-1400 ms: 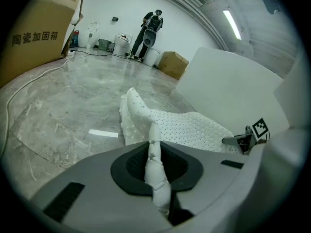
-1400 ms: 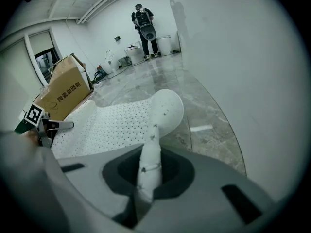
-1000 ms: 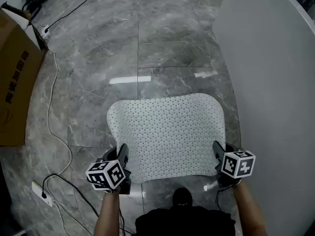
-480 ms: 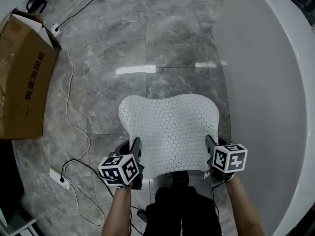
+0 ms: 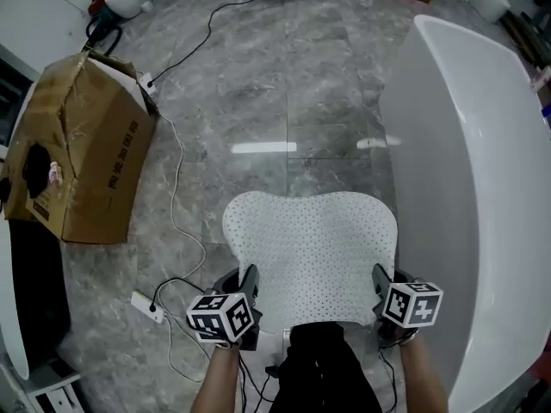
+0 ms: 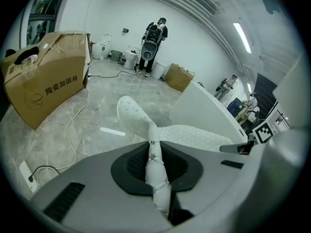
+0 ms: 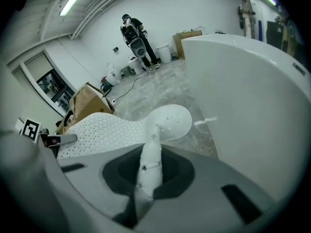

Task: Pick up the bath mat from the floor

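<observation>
A: Surroundings, nearest first?

B: Item one: white power strip [image 5: 146, 306] on the grey marble floor [image 5: 258, 84], left of the left gripper [image 5: 249, 275], with a white cable [image 5: 175, 205] snaking away from it. Item two: white bathtub [image 5: 469, 188], its wall running close along the right side of the bath mat [image 5: 314, 248]. Item three: open cardboard box [image 5: 86, 162], to the left and well apart from the mat. Item four: black cable [image 5: 202, 34] across the far floor. Item five, farthest: a standing person [image 6: 154, 33] by the back wall, with a second cardboard box [image 6: 179, 77] near them.

A: What stands in the way?

B: The tub wall, just beside the right gripper [image 5: 379, 275]. The power strip and white cable lie near the left gripper, apart from the mat.

A: And the mat against the claws?

B: White, perforated. Its near left corner is pinched between the left gripper's closed jaws, and its near right corner likewise in the right gripper's. The near edge spans the two, raised off the floor. The sheet extends forward from both, its far corners rounded and curling upward. Whether the far edge touches the floor cannot be told.
</observation>
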A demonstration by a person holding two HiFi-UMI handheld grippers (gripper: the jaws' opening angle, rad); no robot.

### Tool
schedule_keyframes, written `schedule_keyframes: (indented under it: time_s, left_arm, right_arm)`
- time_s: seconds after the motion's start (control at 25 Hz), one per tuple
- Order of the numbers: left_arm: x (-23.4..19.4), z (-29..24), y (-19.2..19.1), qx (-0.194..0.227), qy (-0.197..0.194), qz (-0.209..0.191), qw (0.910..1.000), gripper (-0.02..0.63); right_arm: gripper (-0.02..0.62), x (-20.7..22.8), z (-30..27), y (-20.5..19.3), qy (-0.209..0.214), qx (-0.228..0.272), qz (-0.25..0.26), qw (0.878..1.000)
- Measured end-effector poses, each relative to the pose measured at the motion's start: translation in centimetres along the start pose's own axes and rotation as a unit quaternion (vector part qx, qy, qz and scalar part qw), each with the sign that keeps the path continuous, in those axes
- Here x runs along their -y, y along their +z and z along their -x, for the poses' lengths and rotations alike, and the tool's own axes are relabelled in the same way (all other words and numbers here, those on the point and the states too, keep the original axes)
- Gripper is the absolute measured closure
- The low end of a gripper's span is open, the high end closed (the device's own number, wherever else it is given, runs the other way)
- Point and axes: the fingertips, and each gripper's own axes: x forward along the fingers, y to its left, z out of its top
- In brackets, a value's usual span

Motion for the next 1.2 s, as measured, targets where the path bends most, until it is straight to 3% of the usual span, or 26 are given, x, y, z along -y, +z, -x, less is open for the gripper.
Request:
schedule_keyframes:
  time_s: [0.48,0.84,1.2]
  left_arm:
    - [7.5,15.8,9.2,0.066,-0.009,-0.006,0.9978,0.591]
    - [11.6,22.8,14.1,0.126,-0.007,-0.025,0.9916,0.591]
    - [14.7,27.1,16.6,0.168,-0.014,-0.056,0.9841,0.591]
  right_arm:
    - [0.572,-8.8,15.5,8.1,0.028,0.055,0.044,0.997]
    - [0.572,-10.6,23.6,12.7,0.045,0.119,0.044,0.991]
    - [0.571,-11.9,28.0,14.6,0.052,0.159,0.058,0.984]
